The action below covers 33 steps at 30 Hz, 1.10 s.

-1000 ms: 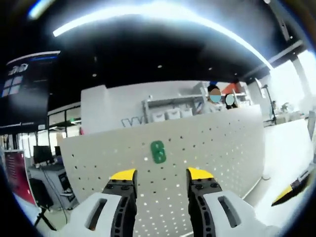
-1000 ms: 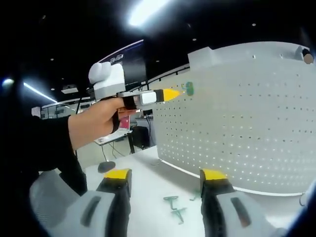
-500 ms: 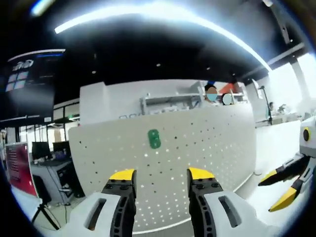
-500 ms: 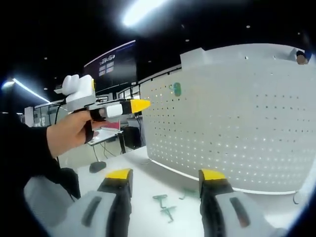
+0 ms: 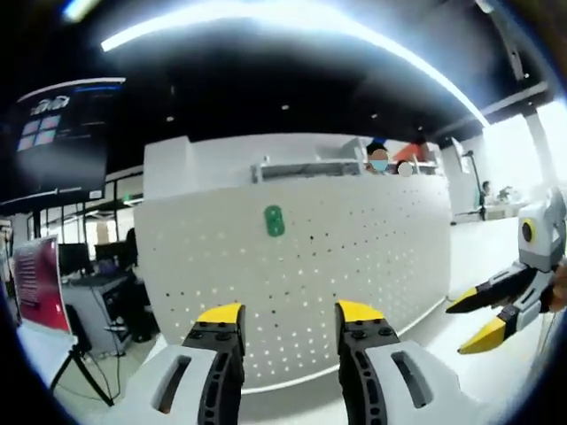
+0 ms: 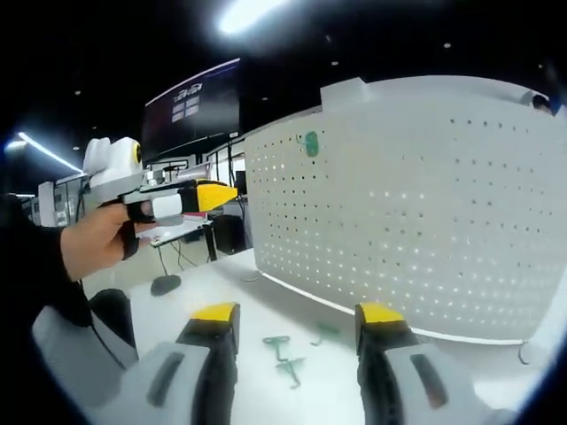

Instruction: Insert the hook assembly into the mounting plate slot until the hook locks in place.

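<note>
Left tongs point(image 5: 288, 312): my jaws stand apart with nothing between them, aimed at the white pegboard mounting plate point(image 5: 354, 257); in the right gripper view I see these tongs point(image 6: 221, 193) held in a hand point(image 6: 93, 243), well short of the plate.
Right tongs point(image 6: 297, 314): jaws apart, holding nothing, low over the white table point(image 6: 257, 310); in the left gripper view these tongs point(image 5: 474, 319) come in from the right, their yellow tips spread.
Mounted hook point(image 5: 275, 221): a green piece sits on the plate face, high up, above and a little left of my left jaws; in the right gripper view it point(image 6: 310, 143) is near the plate's upper left corner.
Loose hooks point(image 6: 283, 352): green pieces lie on the table between my right jaws, just before the plate's foot.
Writing: a dark screen point(image 6: 190, 111) shows marks I cannot read.
</note>
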### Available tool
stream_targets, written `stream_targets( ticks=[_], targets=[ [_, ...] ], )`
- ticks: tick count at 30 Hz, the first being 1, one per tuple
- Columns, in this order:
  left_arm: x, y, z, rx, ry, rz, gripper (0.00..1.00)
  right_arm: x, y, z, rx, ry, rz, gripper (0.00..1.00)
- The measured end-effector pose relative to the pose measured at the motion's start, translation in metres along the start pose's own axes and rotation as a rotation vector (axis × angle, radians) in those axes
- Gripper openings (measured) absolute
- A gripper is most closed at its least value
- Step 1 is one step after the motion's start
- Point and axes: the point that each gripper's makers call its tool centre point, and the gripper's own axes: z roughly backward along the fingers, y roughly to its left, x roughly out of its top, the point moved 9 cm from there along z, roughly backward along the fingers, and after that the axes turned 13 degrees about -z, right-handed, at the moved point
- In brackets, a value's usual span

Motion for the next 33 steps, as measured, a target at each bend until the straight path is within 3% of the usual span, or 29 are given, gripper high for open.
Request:
stream_targets(
  ticks=[11,33],
  targets=[
    [-0.017,-0.005,0.010,-0.002,0.017,-0.019,0.40,-0.015,0.000,-0.006,-0.008,0.068,0.024,0.50],
    [-0.038,-0.005,0.007,-0.032,0.037,0.022,0.38,-0.037,-0.005,-0.015,-0.025,0.174,0.038,0.49]
  ],
)
